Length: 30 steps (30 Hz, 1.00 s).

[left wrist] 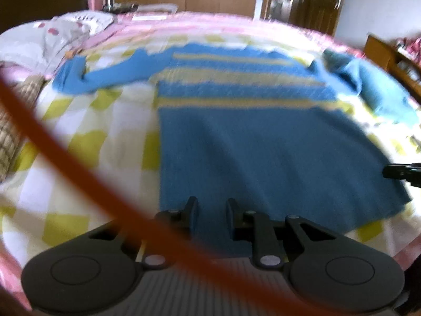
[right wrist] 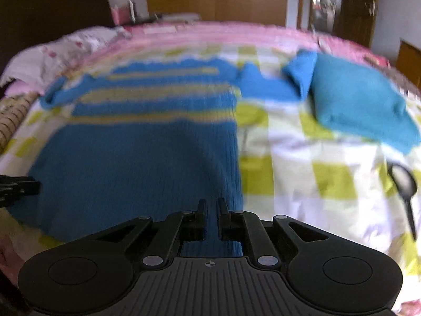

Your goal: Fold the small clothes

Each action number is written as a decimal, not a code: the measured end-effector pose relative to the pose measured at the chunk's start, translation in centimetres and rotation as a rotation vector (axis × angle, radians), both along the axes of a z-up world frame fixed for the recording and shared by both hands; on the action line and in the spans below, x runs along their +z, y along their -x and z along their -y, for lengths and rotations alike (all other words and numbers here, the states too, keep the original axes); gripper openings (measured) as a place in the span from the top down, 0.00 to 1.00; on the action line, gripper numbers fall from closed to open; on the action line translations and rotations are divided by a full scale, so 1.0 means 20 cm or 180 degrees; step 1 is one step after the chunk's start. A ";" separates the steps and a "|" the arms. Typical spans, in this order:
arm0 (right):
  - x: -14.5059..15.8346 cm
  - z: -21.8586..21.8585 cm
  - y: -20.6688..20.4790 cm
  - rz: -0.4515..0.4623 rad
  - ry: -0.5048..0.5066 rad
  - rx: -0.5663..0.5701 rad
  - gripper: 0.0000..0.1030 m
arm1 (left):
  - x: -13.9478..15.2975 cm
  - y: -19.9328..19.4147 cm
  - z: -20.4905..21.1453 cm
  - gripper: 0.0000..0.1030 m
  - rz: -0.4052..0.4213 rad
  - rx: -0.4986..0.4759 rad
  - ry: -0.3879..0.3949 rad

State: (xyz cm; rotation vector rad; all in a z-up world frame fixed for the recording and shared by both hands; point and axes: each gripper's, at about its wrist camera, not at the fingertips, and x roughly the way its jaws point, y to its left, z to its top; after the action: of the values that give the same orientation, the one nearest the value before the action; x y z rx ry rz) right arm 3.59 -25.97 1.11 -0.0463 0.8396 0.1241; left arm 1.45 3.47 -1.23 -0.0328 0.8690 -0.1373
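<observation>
A blue knit sweater [left wrist: 263, 144] with yellow stripes lies spread flat on the checked quilt, its hem toward me. My left gripper [left wrist: 212, 210] sits at the hem's left part, its jaws closed on blue fabric that fills the gap between them. The right gripper [right wrist: 211, 208] holds the hem near the sweater's [right wrist: 136, 152] right edge, with a narrow strip of blue cloth pinched between its fingers. Each gripper's tips show at the edge of the other's view, over the hem. Both pictures are blurred.
A second teal garment [right wrist: 355, 100] lies bunched on the quilt [right wrist: 302, 171] to the right. A black-handled hand mirror [right wrist: 404, 184] rests near the right edge. An orange cable [left wrist: 79, 163] crosses the left wrist view. Pillows [left wrist: 52, 39] lie far left; a wardrobe stands behind.
</observation>
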 end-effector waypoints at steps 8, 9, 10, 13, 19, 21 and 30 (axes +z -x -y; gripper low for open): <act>-0.06 0.09 0.05 -0.0148 -0.0027 -0.0112 0.96 | 0.00 0.04 -0.04 0.69 -0.0020 0.0014 -0.0156; -0.05 0.09 0.05 -0.0148 -0.0021 -0.0109 0.96 | 0.01 0.05 -0.04 0.69 -0.0021 0.0029 -0.0162; -0.05 0.09 0.05 -0.0151 -0.0009 -0.0108 0.96 | 0.01 0.05 -0.05 0.69 -0.0020 0.0049 -0.0158; -0.02 0.09 0.06 -0.0134 -0.0039 -0.0099 0.94 | 0.03 0.07 -0.07 0.69 0.0013 0.0106 -0.0118; 0.05 0.08 0.06 0.0070 -0.0175 -0.0060 0.92 | 0.13 0.07 -0.03 0.69 0.0231 0.0066 -0.0060; 0.02 0.07 0.05 0.0029 -0.0194 -0.0052 0.91 | 0.13 0.03 0.00 0.69 0.0216 0.0011 -0.0018; -0.02 0.04 0.03 -0.0145 -0.0111 -0.0122 0.90 | 0.01 -0.01 0.07 0.69 0.0001 -0.0149 -0.0101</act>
State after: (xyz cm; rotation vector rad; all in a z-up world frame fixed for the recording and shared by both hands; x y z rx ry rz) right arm 3.01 -26.74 0.73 0.0054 0.8831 0.1041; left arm 1.66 2.05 -1.06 0.0171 0.8720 -0.1673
